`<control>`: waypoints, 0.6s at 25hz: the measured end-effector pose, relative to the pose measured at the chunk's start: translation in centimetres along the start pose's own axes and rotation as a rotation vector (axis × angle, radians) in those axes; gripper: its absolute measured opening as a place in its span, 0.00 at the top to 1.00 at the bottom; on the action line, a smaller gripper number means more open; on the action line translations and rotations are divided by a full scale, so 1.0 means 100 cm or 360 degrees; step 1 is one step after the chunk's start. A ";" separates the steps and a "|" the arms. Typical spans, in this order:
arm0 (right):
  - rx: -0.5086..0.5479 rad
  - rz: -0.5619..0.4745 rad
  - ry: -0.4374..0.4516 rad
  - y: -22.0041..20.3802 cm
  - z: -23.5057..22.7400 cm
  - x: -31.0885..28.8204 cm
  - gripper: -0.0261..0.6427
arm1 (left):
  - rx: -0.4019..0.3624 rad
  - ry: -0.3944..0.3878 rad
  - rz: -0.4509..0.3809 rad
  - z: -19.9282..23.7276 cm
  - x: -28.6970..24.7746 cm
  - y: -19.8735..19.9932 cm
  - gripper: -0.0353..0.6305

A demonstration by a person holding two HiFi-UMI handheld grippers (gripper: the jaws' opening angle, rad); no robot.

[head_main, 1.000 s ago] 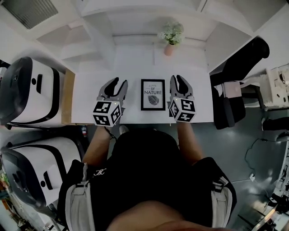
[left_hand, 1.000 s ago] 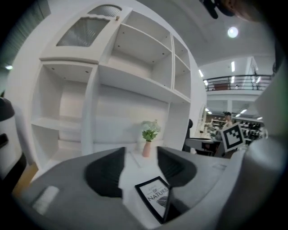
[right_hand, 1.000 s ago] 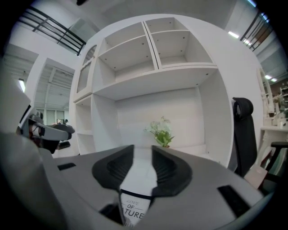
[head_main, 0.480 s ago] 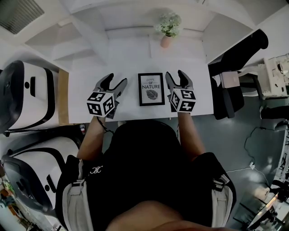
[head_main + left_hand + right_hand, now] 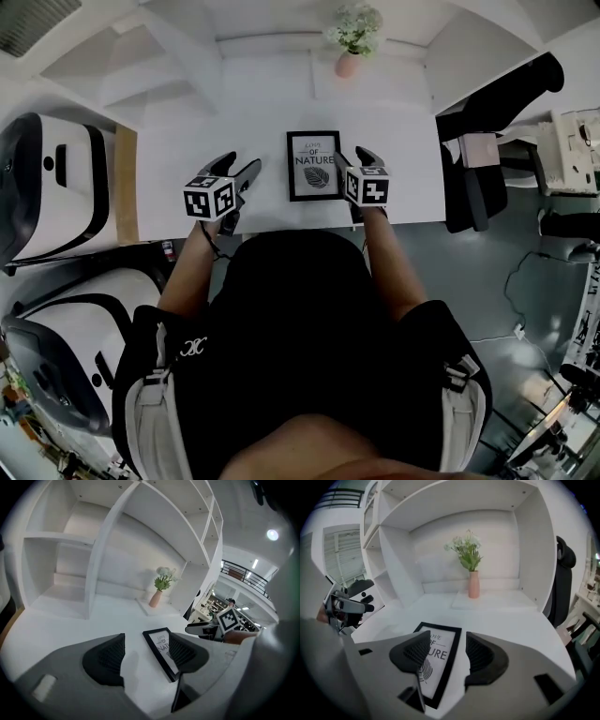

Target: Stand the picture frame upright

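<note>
A black picture frame point(image 5: 314, 166) with a leaf print lies flat on the white table point(image 5: 187, 141). My left gripper point(image 5: 236, 176) hovers low just left of it, and its jaws have just been opening. They stand wide, with the picture frame's point(image 5: 161, 645) left edge showing past them and nothing gripped. My right gripper point(image 5: 354, 161) sits at the frame's right side. Its jaws have also just been opening and are open. The frame's point(image 5: 440, 648) right border runs below the gap of my right gripper point(image 5: 449, 656), with no pad pressing on it. My left gripper point(image 5: 143, 660) holds nothing.
A pink vase of white flowers point(image 5: 352, 47) stands at the back of the table, inside a white shelf unit point(image 5: 101, 550). A black office chair point(image 5: 492, 141) is to the right. White and black machines point(image 5: 47, 187) stand to the left. The table's front edge is near my body.
Both grippers have sunk towards the table and now flank the frame lower down. Their jaws stand wider than a second ago. The frame has not moved.
</note>
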State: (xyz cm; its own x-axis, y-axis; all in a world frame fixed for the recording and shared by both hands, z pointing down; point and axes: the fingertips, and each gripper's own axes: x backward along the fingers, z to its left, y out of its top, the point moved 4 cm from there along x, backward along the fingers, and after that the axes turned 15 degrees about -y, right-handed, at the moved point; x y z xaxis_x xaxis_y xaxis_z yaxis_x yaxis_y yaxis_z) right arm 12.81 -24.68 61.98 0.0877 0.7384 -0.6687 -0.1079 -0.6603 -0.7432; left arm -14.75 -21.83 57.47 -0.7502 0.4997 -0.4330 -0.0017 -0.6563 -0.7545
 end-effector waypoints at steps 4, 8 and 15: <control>0.0047 0.0143 0.0023 -0.025 0.007 -0.020 0.61 | 0.0035 0.0008 0.0027 0.002 0.001 -0.015 0.50; 0.0108 0.0238 -0.0010 -0.037 0.013 -0.032 0.64 | 0.0066 0.0018 0.0036 0.004 0.004 -0.026 0.50; 0.0141 0.0364 -0.0082 -0.050 0.012 -0.053 0.74 | 0.0124 0.0028 0.0031 0.008 0.012 -0.038 0.50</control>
State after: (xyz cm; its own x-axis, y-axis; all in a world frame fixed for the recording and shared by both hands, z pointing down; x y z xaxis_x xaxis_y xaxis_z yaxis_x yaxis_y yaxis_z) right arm 11.70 -25.14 69.22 0.0003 0.5786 -0.8156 -0.2060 -0.7981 -0.5662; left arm -16.22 -19.18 60.26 -0.7387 0.4962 -0.4563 -0.0392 -0.7074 -0.7057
